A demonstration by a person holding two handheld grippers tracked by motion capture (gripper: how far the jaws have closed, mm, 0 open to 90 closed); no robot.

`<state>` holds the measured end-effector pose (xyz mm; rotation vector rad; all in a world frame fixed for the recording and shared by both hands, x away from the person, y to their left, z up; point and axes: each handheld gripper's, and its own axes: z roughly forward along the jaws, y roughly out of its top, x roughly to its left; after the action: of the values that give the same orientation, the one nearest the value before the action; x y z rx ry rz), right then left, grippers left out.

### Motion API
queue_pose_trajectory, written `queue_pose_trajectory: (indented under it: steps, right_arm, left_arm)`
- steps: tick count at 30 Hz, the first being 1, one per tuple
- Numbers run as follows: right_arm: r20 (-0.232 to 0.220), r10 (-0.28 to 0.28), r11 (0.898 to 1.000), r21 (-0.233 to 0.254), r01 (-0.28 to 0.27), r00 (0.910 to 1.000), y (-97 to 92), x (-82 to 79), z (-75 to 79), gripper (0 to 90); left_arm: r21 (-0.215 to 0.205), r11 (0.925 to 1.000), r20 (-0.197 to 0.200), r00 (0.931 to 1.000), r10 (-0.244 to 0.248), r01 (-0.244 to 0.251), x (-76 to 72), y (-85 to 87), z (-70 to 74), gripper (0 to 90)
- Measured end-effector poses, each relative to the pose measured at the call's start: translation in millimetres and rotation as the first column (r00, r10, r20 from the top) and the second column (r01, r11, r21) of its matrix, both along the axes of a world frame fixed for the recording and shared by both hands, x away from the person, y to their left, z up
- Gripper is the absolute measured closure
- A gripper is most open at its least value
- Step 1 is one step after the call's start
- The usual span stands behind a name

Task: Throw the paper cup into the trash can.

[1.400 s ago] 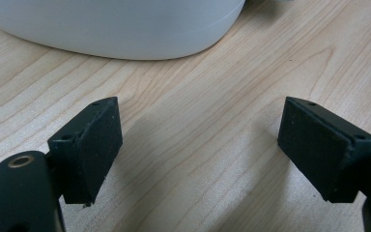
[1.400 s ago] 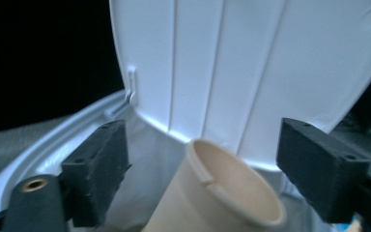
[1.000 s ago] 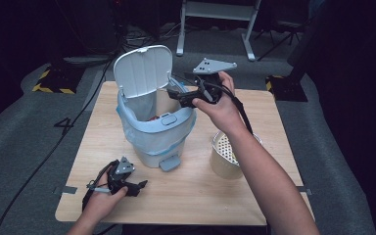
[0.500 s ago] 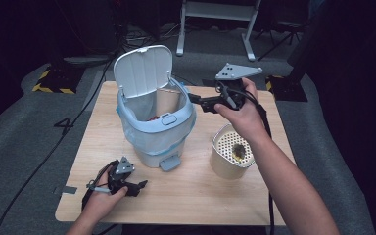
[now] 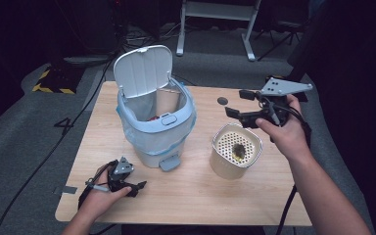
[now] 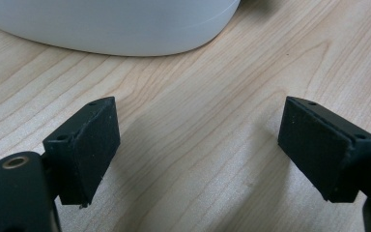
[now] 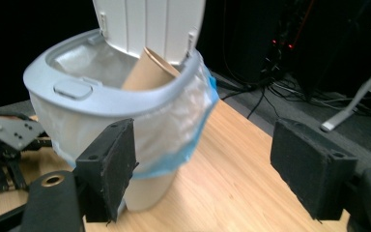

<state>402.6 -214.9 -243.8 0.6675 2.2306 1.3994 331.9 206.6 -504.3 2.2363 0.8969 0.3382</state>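
A pale blue pedal bin (image 5: 154,132) stands mid-table with its white lid (image 5: 142,71) tipped up and a plastic liner folded over its rim. A brown paper cup (image 5: 166,100) leans inside it, also visible in the right gripper view (image 7: 147,72). My right gripper (image 5: 235,103) hangs in the air to the right of the bin, open and empty (image 7: 212,164), pointing at the bin (image 7: 116,96). My left gripper (image 5: 138,188) rests on the table at the front left, open with nothing between its jaws (image 6: 198,150), close to the bin's base (image 6: 111,24).
A white perforated basket (image 5: 236,149) with dark scraps inside stands right of the bin, below my right hand. A small dark disc (image 5: 222,101) lies on the wooden table (image 5: 200,196) behind it. The bin's pedal (image 5: 169,163) sticks out toward the front.
My right gripper has drawn back from the bin's rim to the right, and now hangs beyond the basket. The left gripper has not moved.
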Motion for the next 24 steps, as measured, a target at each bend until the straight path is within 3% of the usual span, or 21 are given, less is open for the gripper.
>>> queue_pose_trajectory:
  steps: [6,10,14,20,24]
  right_arm:
    - [-0.028,-0.034,0.999,0.007,0.034,0.9990,-33.2,-12.3,-8.2,25.1]
    - [-0.042,-0.063,0.998,-0.019,0.063,0.9971,-57.0,-20.1,-19.8,24.9]
    - [-0.056,-0.101,0.995,0.000,0.101,0.9933,-81.4,-28.6,-34.5,24.9]
    - [-0.086,-0.167,0.986,-0.021,0.166,0.9822,-108.3,-40.7,-62.9,26.6]
    - [-0.116,-0.220,0.975,-0.037,0.217,0.9685,-125.0,-52.7,-83.0,28.6]
  left_arm:
    - [-0.005,1.0000,-0.003,1.0000,-0.001,0.001,1.2,1.4,0.0,15.3]
    - [-0.013,0.9999,-0.009,0.9999,0.006,-0.006,1.2,2.4,0.0,15.7]
    - [-0.008,1.0000,-0.007,1.0000,0.003,-0.003,1.2,2.0,-0.1,15.7]
    - [-0.009,0.9999,-0.006,0.9999,0.009,-0.009,1.1,1.6,-0.1,15.4]
    - [-0.012,0.9997,-0.002,0.9998,0.021,-0.021,1.4,2.5,0.0,17.7]
